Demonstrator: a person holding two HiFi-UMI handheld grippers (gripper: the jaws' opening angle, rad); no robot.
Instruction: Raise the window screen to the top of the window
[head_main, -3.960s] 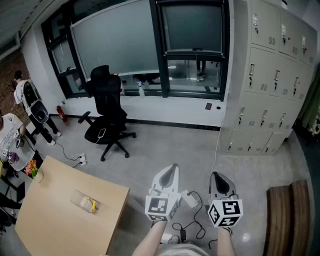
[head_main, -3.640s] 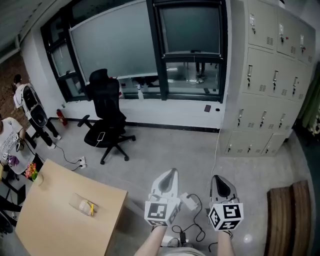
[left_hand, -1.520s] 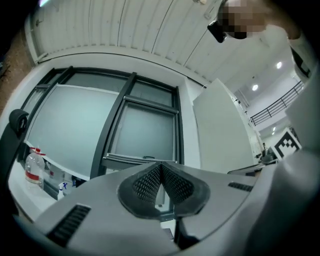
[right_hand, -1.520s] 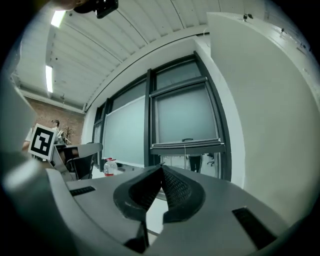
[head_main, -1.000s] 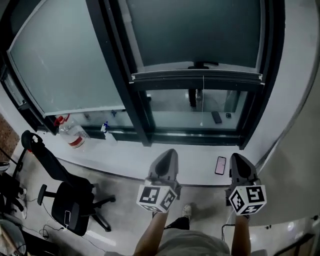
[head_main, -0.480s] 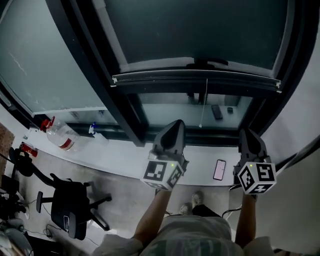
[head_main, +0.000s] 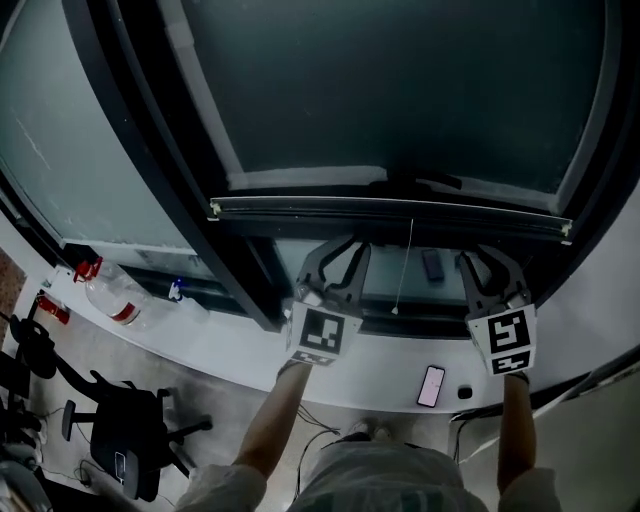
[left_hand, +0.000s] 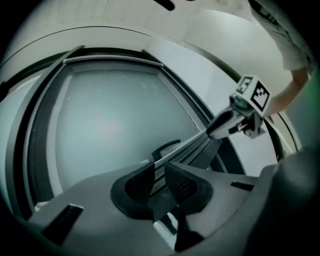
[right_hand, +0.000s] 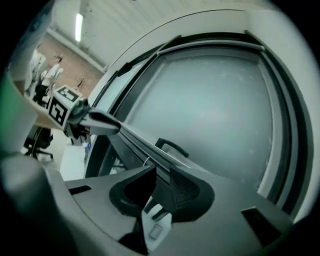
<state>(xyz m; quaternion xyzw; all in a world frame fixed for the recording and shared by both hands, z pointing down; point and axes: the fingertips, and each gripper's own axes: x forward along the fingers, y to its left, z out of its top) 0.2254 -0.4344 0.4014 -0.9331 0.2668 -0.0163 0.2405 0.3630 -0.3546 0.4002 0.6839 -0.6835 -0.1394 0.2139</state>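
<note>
Dim head view, dark vignetted corners, strong fisheye curvature, soft blur in both gripper views

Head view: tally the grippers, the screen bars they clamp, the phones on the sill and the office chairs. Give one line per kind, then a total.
Grippers: 2, the left gripper and the right gripper
Screen bar: 1, clamped by both
Phone: 1
Office chair: 1
Total: 5
</note>
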